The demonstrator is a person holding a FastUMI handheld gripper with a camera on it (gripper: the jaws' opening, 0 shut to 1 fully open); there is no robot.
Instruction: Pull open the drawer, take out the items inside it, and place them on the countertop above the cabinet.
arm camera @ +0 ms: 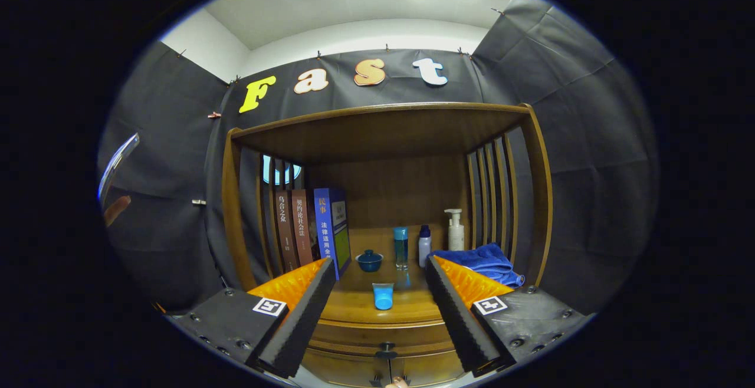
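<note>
Seen from the gripper view, the two-finger gripper [380, 311] hangs with its fingers spread wide, pinching nothing, before a brown wooden cabinet with slatted sides [534, 199]. Between the fingers, low and just ahead, the closed wooden drawer front [377, 341] shows one dark metal pull handle [386, 352] at its middle; what lies inside the drawer cannot be seen.

Above the drawer, between the fingertips, runs the rounded front edge of the polished wooden countertop [360, 305]. One small sky-blue plastic cup [383, 295] stands near that edge, midway between the fingers. Beyond it sit one dark teal lidded ceramic bowl [369, 260], one slim clear bottle with a teal cap [401, 247], one small white bottle with a blue cap [424, 245], and one white pump dispenser [455, 230] nearest the back corner. One folded royal-blue cloth towel [483, 261] lies beyond the right finger, against the right slats. Beyond the left finger, three upright books stand in a row: two brown-spined volumes [295, 229] and one blue-spined volume [331, 229].

Bare counter lies open around the cup, between bowl and front edge. A flat wooden top shelf [383, 122] roofs the bay, leaving tall open room above the bottles.
</note>
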